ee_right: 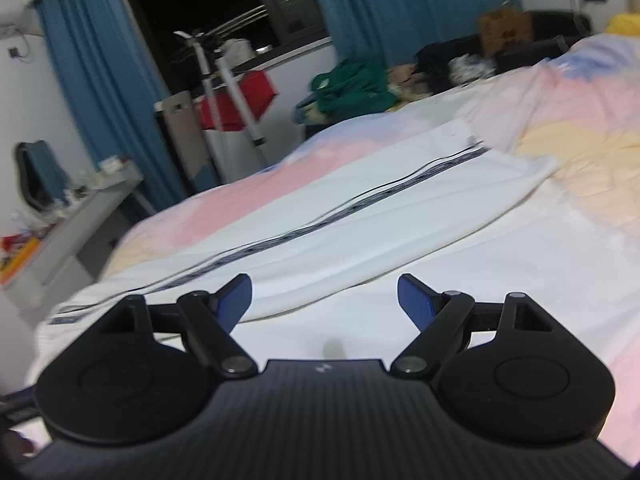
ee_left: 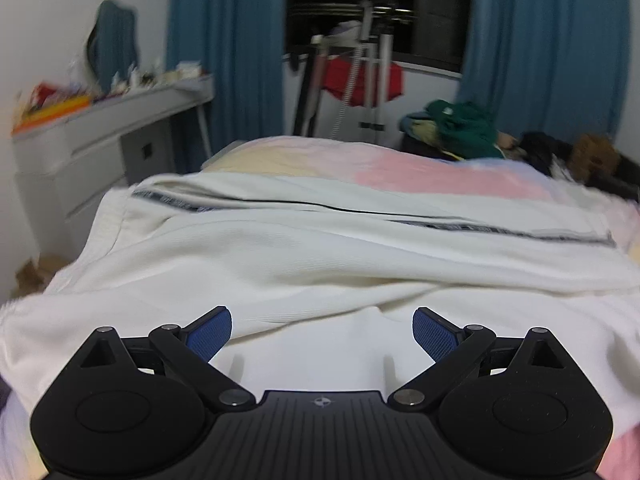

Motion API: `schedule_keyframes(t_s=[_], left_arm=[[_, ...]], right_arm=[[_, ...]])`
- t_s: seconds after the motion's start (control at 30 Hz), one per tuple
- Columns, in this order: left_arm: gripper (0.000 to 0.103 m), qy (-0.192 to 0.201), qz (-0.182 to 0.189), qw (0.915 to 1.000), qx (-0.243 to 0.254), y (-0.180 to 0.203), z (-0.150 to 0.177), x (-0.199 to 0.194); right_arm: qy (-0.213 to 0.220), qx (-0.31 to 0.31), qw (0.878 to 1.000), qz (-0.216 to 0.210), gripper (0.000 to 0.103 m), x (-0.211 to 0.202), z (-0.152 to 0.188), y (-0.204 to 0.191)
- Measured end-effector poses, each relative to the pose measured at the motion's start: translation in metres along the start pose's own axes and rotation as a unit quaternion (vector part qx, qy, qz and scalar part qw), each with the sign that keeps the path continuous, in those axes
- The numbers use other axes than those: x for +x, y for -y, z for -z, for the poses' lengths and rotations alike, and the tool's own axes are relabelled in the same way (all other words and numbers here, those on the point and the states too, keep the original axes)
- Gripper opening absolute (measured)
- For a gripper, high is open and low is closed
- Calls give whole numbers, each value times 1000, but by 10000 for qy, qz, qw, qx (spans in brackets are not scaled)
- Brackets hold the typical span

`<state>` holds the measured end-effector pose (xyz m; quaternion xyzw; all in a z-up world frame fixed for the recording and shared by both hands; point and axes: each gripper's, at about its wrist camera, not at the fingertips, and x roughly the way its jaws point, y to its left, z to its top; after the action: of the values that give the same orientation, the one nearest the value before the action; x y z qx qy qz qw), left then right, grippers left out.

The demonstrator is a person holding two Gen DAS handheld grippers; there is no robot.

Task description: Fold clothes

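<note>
Pastel bedding (ee_left: 420,168) carries white trousers (ee_left: 320,240) with a dark side stripe (ee_right: 360,200) mid-frame, both left gripper (ee_left: 322,330) and right gripper (ee_right: 325,302) spread wide, empty.

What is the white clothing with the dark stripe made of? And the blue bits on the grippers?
The white garment looks like soft matte knit cloth; it creases and drapes. The blue pads look like textured rubber, judging by their dotted surface.

text: none legible | white garment (ee_left: 320,248) stripe print: too blurred to read
</note>
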<state>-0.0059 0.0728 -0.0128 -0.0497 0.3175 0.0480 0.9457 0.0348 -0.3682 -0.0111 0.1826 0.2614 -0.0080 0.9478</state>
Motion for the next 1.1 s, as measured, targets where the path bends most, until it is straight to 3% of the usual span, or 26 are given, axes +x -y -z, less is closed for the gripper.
schedule_keyframes(t_s=[0.13,0.3,0.4,0.47,0.6,0.73,0.87,1.03,1.1], left_arm=[[98,-158,-179,9990,-388,-31,-18,-6],[98,-264,-625,9966,-468,-87,-43,-29],[98,-341,-757,9935,-780,-127,-49,-48],[98,-445,-784,9891,-1163,-157,-48,-59],[98,-666,-720,9726,-2106,-207,-33,-67],[98,-863,-333,9501,-2978,-238,-7,-60],[97,-1052,58,9181,-3821,-270,18,-54],[91,-1260,502,8675,-4786,-307,50,-46],[91,-1304,525,8582,-4938,-311,55,-42]], right_arm=[[86,-30,9994,323,82,0,1,5],[121,150,9989,417,82,-2,-1,15],[48,222,9982,556,82,-2,-2,21],[-13,308,9973,666,82,-1,-3,26],[-87,751,9939,797,82,0,-4,43],[7,1402,9873,754,82,-8,-6,66],[165,2089,9741,853,82,-19,-7,96],[230,3185,9388,1294,82,-37,-1,147],[285,3431,9251,1603,83,-45,4,165]])
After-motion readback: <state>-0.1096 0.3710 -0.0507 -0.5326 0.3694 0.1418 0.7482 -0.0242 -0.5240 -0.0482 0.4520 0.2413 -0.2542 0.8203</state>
